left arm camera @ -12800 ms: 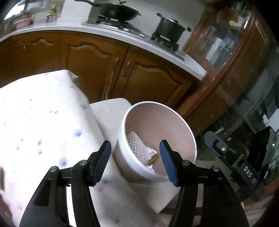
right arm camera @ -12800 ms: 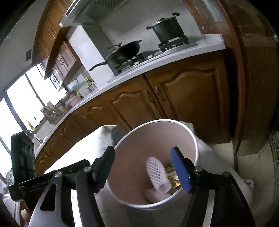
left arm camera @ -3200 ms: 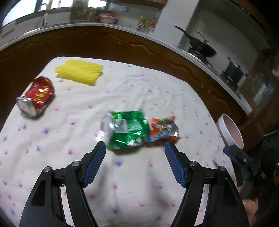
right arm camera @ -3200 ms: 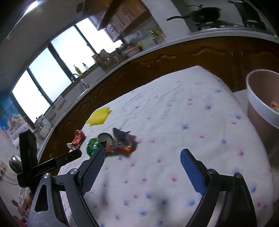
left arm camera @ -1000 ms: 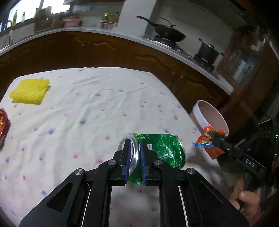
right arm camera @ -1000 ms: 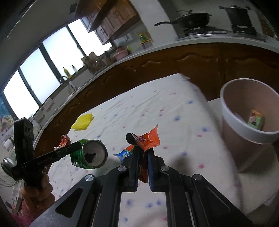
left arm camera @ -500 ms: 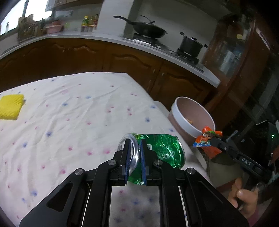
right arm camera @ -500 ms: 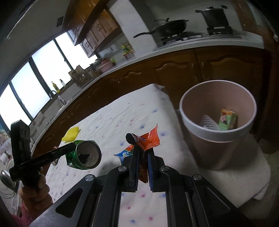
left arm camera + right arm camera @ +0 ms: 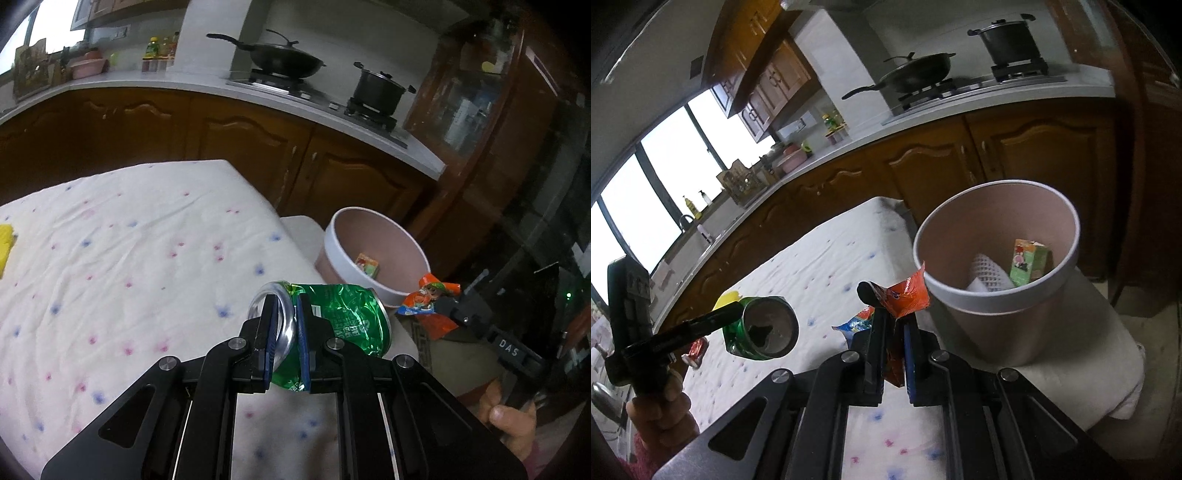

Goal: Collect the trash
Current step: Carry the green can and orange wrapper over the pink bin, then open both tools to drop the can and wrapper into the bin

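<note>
My left gripper [image 9: 284, 314] is shut on the rim of a crushed green can [image 9: 343, 317] and holds it in the air near the table's right edge. The can also shows in the right wrist view [image 9: 764, 328]. My right gripper [image 9: 892, 321] is shut on an orange snack wrapper [image 9: 908, 293], held just left of the pink trash bin [image 9: 993, 299]. The bin [image 9: 332, 243] stands beside the table and holds a small carton [image 9: 1028, 260] and white foam netting [image 9: 988, 271]. The wrapper also shows in the left wrist view [image 9: 428, 295].
The table has a white dotted cloth [image 9: 129, 258]. A yellow foam net [image 9: 5, 243] and a crushed red can [image 9: 696, 350] lie at its far side. Wooden kitchen cabinets [image 9: 240, 144] and a stove with a wok [image 9: 284, 59] and pot [image 9: 376, 90] stand behind.
Both grippers have carried the green can and the wrapper further right toward the bin, which now looks closer and larger. Both stay shut on their loads.
</note>
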